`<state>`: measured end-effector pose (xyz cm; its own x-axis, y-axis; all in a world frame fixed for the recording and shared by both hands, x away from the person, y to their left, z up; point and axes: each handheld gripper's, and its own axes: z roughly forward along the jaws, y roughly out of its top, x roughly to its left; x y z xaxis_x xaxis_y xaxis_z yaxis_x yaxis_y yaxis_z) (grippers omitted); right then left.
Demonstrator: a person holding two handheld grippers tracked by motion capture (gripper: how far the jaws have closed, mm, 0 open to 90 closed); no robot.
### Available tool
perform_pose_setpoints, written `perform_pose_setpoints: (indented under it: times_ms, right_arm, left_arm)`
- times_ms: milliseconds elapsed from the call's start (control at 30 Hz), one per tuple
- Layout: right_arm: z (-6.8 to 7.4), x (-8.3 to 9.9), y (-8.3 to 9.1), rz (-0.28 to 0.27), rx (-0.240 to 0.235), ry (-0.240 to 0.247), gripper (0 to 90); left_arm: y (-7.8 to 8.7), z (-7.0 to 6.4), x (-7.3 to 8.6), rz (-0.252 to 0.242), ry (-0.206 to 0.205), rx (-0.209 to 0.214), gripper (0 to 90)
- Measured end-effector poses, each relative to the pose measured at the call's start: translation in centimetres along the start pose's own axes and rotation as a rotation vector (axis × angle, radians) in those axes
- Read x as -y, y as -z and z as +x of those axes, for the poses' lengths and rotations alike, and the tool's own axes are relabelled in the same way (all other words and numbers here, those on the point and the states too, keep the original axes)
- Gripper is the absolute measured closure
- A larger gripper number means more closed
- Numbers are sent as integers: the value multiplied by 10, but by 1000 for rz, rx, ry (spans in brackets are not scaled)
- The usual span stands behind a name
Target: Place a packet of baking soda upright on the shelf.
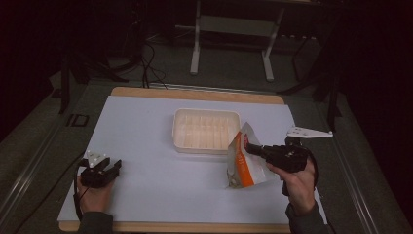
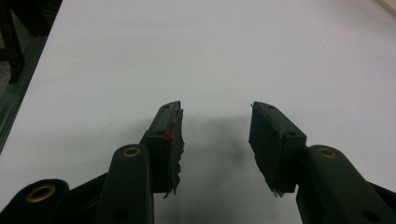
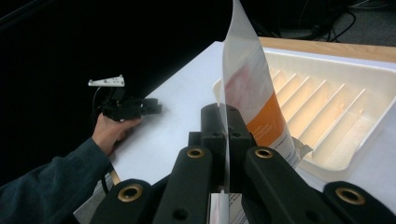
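The table (image 1: 146, 126) carries a tray (image 1: 207, 128) near its far edge. Just right of it, toward the right edge, the pouch (image 1: 242, 161) stands pinched in the right gripper (image 1: 253, 149). The left gripper (image 1: 113, 168) rests released at the near left corner.

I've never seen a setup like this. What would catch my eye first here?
Probably the orange-and-white pouch, pinched in the right gripper and held up near the table's right side. Just behind it lies a pale ribbed tray at the middle of the white table. Far to the left, the left gripper rests with its jaws apart, holding nothing.
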<state>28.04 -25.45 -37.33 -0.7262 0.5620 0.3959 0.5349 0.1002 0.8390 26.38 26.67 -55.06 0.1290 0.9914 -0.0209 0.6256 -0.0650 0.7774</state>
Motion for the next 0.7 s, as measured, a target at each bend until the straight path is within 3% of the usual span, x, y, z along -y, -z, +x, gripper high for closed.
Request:
perform_pose_setpoints:
  times_ms: [700]
  right_arm:
    - [3,-27,-9,-13,42,28,900]
  left_arm:
    - [1,0,0,-19,-1,12,539]
